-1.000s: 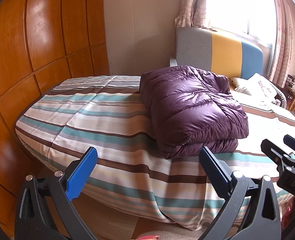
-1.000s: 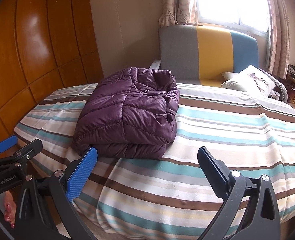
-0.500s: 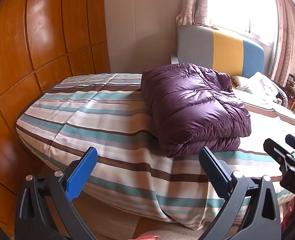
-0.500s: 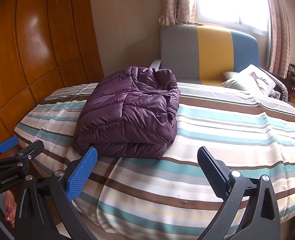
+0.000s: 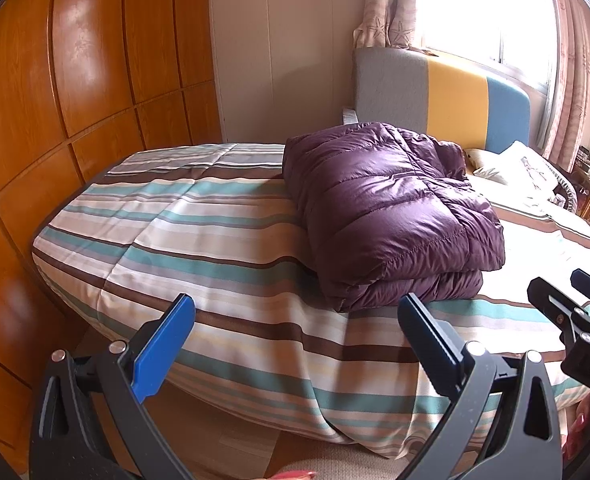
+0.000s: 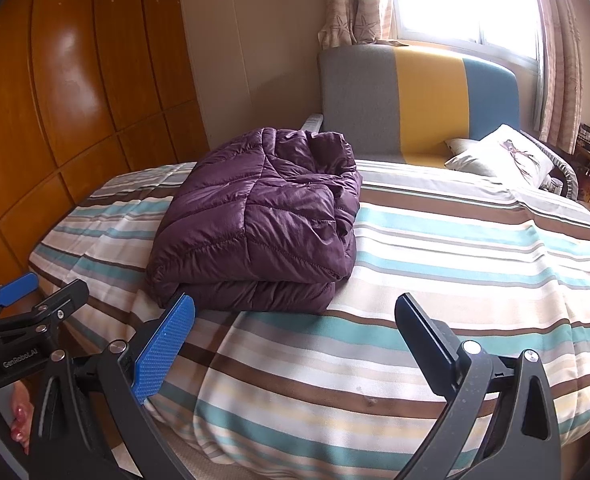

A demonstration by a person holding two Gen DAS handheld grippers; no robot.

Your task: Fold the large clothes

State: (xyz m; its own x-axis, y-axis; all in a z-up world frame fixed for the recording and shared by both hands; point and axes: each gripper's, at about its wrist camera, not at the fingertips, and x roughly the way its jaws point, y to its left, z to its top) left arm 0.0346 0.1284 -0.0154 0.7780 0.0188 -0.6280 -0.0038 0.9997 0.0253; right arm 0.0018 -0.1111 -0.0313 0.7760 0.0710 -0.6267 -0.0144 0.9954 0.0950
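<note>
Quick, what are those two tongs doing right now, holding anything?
Left tongs: open, holding nothing.
Right tongs: open, holding nothing.

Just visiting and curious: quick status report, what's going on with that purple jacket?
Left gripper open, empty. Right gripper open, empty. Purple jacket folded on striped bed, untouched. Nothing in the way.

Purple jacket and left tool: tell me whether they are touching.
Apart. The right wrist view shows the left tool open beside the bed's edge, with striped bedspread between it and the folded purple jacket.

Glossy quilted jacket on matt woven bedspread; varnished wood panels.
</note>
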